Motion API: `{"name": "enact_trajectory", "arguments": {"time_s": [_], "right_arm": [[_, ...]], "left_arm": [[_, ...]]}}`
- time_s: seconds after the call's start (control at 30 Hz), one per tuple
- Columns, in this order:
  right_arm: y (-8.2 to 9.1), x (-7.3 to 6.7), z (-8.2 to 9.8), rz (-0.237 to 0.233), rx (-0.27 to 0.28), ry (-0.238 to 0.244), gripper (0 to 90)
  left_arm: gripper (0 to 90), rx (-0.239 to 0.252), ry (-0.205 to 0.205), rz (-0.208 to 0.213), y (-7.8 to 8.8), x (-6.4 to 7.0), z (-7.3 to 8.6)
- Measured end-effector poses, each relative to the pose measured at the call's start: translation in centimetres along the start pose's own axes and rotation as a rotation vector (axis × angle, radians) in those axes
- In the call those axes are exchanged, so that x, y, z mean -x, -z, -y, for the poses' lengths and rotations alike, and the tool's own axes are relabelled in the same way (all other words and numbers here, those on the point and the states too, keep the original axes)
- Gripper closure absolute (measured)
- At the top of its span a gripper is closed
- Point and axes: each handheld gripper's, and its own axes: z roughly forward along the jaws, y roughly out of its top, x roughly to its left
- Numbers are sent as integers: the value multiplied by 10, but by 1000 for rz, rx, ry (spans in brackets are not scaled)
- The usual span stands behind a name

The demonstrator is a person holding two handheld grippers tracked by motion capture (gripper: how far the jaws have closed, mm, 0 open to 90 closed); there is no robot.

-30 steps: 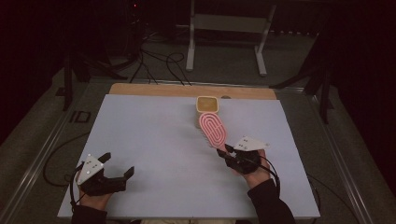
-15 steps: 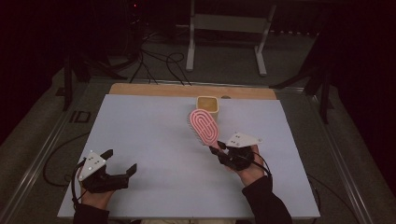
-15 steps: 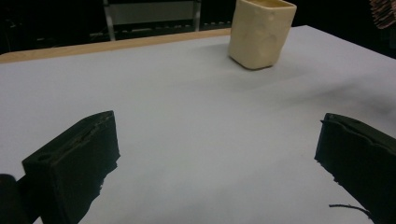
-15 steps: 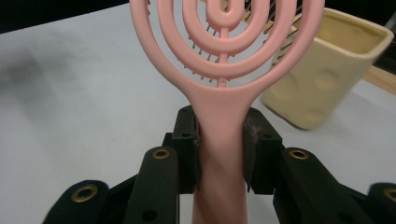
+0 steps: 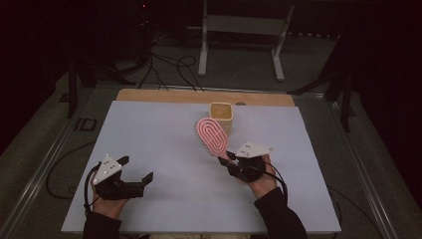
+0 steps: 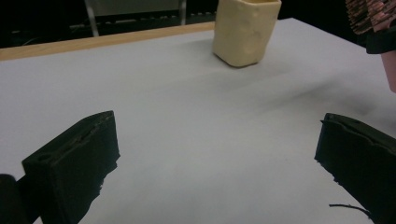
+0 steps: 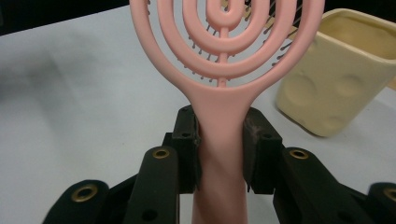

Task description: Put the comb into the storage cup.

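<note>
At frame centre, the right gripper [image 5: 225, 160] clamps a pink brush [image 5: 211, 135] by its handle, head raised beside the cup [image 5: 221, 116]. The left gripper [image 5: 135, 177] waits wide open, empty, lower left. Next, likely: stand the brush in the cup.

Pink oval hairbrush [image 5: 212, 136], concentric open loops, held tilted above the table, handle clamped.

White-topped table [image 5: 164, 144], wooden far edge, cream cup [image 5: 221, 116] standing on it
</note>
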Motion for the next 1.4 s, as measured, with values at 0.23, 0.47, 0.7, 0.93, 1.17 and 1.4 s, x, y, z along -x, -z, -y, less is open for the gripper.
{"name": "enact_trajectory", "arguments": {"time_s": [0.23,0.47,0.7,0.93,1.17,1.4], "right_arm": [[3,-1,0,-5,8,-8,699],[2,-4,1,-11,12,-10,698],[-3,-10,2,-17,5,-1,698],[-6,-13,3,-20,-4,8,698],[-6,-13,4,-21,-3,6,698],[-8,-13,5,-18,-8,5,699]], "left_arm": [[0,24,-11,18,-4,7,-12],[0,31,-25,41,-14,14,-25],[0,32,-40,69,-23,25,-35],[0,40,-45,94,-29,31,-43],[0,38,-48,110,-33,35,-46],[0,39,-51,125,-38,40,-51]]}}
